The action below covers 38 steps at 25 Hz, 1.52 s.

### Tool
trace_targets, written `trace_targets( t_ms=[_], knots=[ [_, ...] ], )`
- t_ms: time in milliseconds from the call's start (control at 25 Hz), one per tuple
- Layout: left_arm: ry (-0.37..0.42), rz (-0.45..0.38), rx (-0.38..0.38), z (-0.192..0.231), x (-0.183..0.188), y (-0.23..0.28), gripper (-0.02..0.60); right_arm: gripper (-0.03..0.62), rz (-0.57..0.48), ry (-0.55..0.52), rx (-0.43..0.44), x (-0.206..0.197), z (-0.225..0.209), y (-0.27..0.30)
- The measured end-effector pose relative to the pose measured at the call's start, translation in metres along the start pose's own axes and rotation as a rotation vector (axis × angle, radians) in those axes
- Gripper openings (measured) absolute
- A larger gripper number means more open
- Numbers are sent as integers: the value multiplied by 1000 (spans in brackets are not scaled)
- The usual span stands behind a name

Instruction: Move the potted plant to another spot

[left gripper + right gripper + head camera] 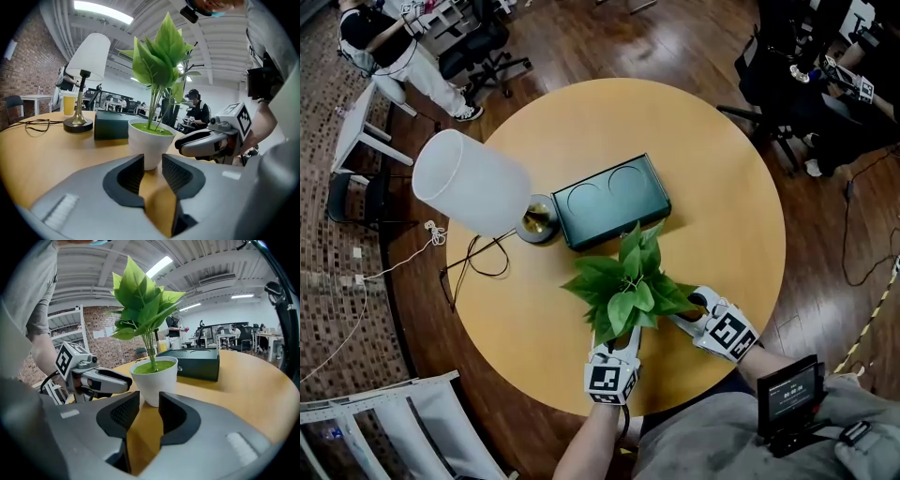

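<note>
The potted plant (628,286), broad green leaves in a white pot (150,143), stands on the round wooden table (712,187) near its front edge. In the head view the leaves hide the pot. My left gripper (153,164) points at the pot from the near left, open, with only table between its dark pads and the pot just beyond the tips. From the near right, my right gripper (149,401) faces the same pot (154,380), open as well and holding nothing. Each gripper shows in the other's view, low beside the pot.
A dark green box (611,200) lies just behind the plant. Left of it stands a table lamp (473,183) with a white shade and brass base, its black cable (473,258) looping over the table. Office chairs and people are beyond the table.
</note>
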<state>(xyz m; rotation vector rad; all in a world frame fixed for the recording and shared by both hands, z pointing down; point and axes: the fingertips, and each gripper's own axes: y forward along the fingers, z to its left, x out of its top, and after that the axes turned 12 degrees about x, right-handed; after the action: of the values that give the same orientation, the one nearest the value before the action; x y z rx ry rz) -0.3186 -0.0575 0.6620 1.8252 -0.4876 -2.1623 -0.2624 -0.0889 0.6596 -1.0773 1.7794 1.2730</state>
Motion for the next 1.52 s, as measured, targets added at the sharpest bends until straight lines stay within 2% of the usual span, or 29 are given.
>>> trace_targets(
  t_ms=[200,400,640,840,1000,1520],
  knots=[
    [27,8,-62,2,-8,17,226,214,28,-2,35,-9,-14,13],
    [88,11,-123,4,-6,26,292,301,66,-43,77,-9,-19,21],
    [197,6,-219,4,6,35,374,371,104,-91,127,-4,-28,29],
    [281,25,-293,4,4,43,393,393,164,-174,173,-4,-32,36],
    [326,30,-335,3,5,46,384,366,194,-240,209,-1,-30,40],
    [300,24,-342,-3,15,42,365,347,176,-251,201,8,-27,32]
  ],
)
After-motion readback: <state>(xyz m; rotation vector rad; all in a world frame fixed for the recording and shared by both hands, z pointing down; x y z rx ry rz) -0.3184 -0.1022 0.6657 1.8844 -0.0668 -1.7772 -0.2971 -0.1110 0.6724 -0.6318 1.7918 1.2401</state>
